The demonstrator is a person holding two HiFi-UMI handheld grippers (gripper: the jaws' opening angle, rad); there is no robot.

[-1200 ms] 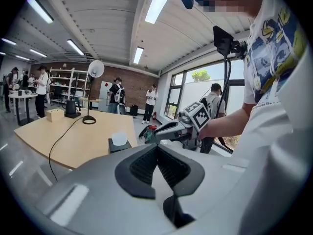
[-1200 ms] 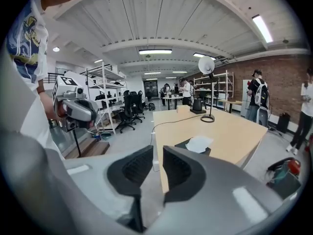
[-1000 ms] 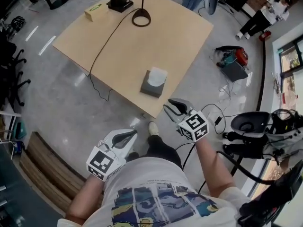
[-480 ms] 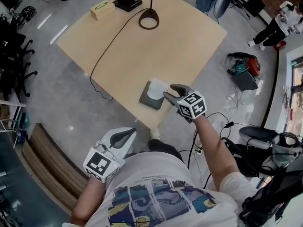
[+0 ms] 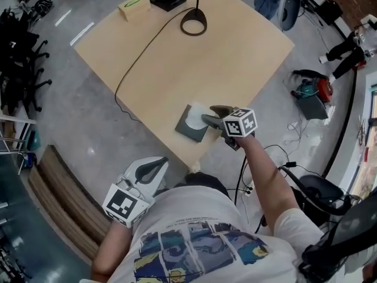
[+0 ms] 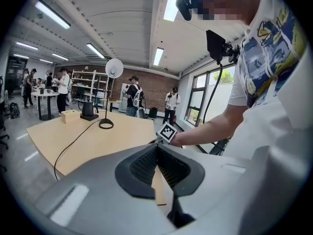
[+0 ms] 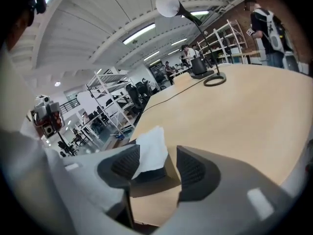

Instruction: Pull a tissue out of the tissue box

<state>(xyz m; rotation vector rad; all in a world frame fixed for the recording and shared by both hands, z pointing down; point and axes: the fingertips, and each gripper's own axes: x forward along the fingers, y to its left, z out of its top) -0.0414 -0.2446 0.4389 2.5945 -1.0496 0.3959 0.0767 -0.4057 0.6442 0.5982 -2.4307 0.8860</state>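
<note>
Your right gripper (image 5: 207, 114), frame centre: jaws opening wide, tissue (image 7: 150, 150) between them, not pinched, above tissue box (image 5: 189, 132). Your left gripper (image 5: 154, 165), lower left: jaws together, empty.

- Bright, even white light falls from the long ceiling strip lights (image 6: 51, 14), with daylight through the tall windows (image 6: 200, 97).
- The glossy grey floor (image 5: 76, 99) carries pale streaks of glare; shadows on the light wooden table (image 5: 235, 58) are faint.
- Both gripper views bulge fisheye-fashion, corners black.
- The white paper tissue (image 7: 151, 148) is sharp; the foreground around it is soft.
</note>
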